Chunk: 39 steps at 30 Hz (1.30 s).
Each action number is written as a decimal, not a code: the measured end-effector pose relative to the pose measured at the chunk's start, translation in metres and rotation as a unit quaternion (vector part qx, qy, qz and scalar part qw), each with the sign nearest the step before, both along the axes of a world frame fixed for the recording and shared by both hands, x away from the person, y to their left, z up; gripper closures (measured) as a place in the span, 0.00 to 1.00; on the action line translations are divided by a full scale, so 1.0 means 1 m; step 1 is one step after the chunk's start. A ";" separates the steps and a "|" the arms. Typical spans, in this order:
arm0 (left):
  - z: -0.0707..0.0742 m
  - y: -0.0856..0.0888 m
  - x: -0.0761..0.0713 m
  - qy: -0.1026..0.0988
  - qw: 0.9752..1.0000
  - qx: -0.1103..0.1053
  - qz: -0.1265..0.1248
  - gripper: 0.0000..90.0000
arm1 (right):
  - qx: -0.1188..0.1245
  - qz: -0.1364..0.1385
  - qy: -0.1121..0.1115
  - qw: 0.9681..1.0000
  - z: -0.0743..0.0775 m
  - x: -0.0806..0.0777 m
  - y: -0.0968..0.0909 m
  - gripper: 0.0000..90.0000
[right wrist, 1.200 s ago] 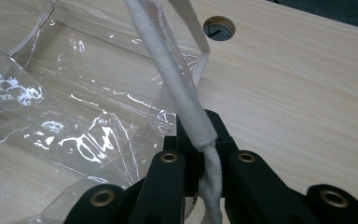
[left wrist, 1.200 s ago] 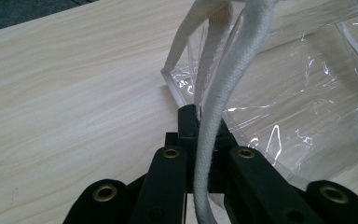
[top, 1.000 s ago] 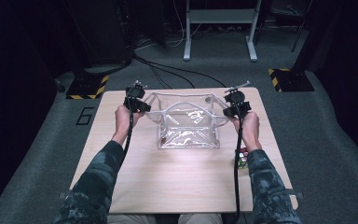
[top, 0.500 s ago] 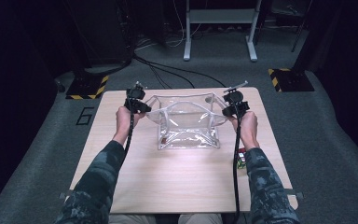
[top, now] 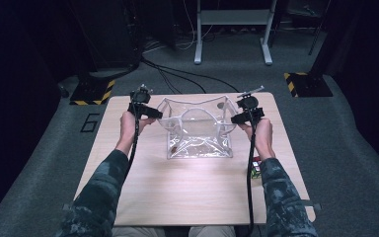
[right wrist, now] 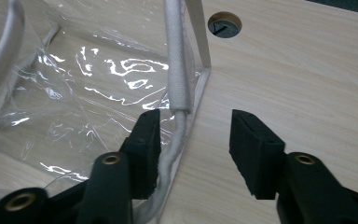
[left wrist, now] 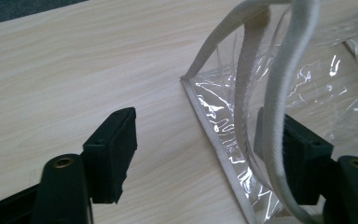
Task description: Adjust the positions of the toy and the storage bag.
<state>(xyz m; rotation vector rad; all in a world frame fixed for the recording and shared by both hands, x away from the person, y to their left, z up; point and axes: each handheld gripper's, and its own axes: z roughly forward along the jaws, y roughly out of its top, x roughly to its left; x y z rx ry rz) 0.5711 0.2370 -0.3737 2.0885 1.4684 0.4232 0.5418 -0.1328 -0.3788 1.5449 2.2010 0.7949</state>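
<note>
We have just been opening both sets of jaws. The left gripper (left wrist: 193, 156) stands wide, the clear tote bag (top: 197, 129) and its white handle (left wrist: 279, 121) at its inner pad; the right gripper (right wrist: 193, 149) gapes likewise, unclamped.

A small dark speck inside the clear bag (top: 197, 129) — too small to identify; a coloured object (top: 256, 168) sits half-hidden behind the right forearm.

I'm working in a lab or studio: grey carpet (top: 355, 148), hazard-striped floor plates (top: 93, 92), loose cables (top: 177, 74), a metal stand (top: 232, 19) beyond the table's (top: 177, 197) far edge.
</note>
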 end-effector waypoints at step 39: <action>0.024 0.057 -0.098 -0.077 0.995 -0.013 -0.055 0.01 | 0.003 0.047 -0.099 0.994 0.035 -0.111 -0.026 0.00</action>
